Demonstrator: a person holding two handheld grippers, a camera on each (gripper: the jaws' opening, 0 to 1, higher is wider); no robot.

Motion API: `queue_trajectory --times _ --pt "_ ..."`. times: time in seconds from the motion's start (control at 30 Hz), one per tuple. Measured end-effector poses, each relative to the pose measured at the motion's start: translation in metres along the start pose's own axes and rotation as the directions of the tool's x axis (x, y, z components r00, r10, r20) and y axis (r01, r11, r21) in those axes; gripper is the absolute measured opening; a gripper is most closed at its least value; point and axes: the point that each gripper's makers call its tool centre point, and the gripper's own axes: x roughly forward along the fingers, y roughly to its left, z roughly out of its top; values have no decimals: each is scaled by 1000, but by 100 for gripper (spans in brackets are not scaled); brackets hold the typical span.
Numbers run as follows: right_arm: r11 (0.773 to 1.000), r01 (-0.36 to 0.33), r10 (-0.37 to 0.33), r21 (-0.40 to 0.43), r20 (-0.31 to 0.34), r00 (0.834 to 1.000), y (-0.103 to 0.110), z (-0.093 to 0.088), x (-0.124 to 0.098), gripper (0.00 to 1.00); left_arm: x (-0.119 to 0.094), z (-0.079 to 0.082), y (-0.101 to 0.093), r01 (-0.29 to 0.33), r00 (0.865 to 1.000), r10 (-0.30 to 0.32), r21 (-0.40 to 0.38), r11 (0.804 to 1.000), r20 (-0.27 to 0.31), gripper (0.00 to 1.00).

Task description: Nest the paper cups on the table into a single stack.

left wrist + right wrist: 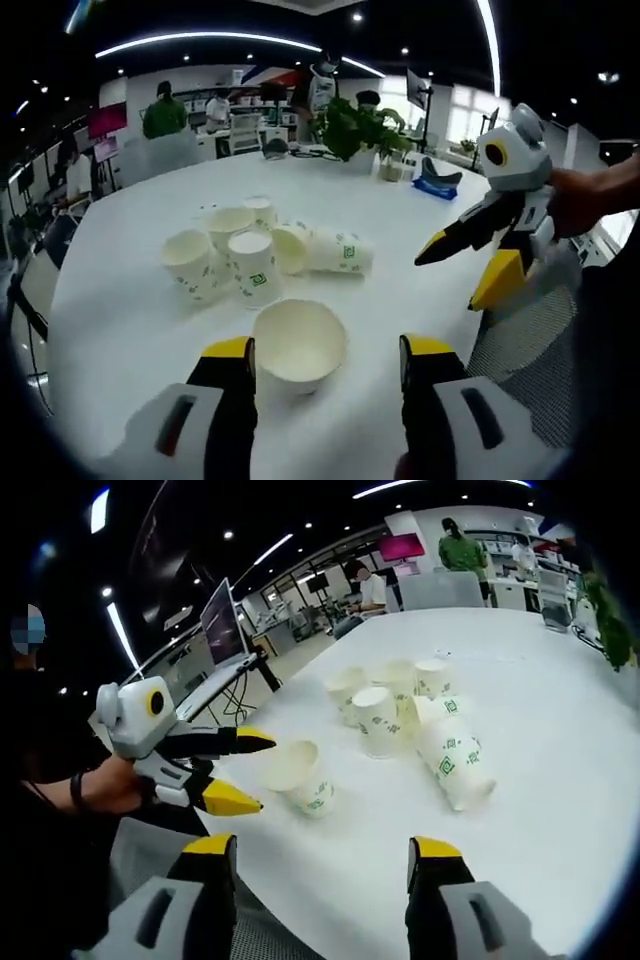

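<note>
In the left gripper view, the left gripper (325,365) rises from the bottom of the frame with its two yellow-tipped jaws wide apart. One paper cup (299,343) stands between them with its open mouth up, near the lower centre. I cannot tell if the jaws touch its wall; they look just beside it and not closed on it.

Above this cup, in the middle left of the frame, the cluster of cups (250,255) sits on the white table (130,330). Some cups stand upright, some stand with the bottom up, and the lying cup (338,250) rests on its side at the right end of the group. The cups touch each other, but none appears nested inside another.

The right gripper (460,268) comes in from the right of this frame, held by a hand (590,200), with its jaws open and nothing between them. In the right gripper view its own jaws rise apart at the bottom, over the table edge, and hold nothing; the single cup (298,777) shows left of centre there.

As far as I can judge, the task is at the very start: no stack exists yet, and all cups are left to gather. The first step seems to be gripping the single cup.

In the upper centre of the left gripper view, a green plant (355,125) stands at the far side of the table.
</note>
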Motion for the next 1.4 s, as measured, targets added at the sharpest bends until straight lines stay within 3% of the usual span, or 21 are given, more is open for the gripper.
queue_trajectory --times 0.63,0.97,1.4 --pt "999 18 -18 -38 -4 1000 -13 38 32 70 -31 -18 7 -79 997 80 -90 993 17 63" --pt "997 30 -31 -66 -13 999 -28 68 58 70 -46 -13 -2 -99 995 101 -92 991 25 63" --pt "993 51 -57 -102 -53 997 -34 94 92 70 -56 -18 -5 -114 993 117 -101 988 23 63"
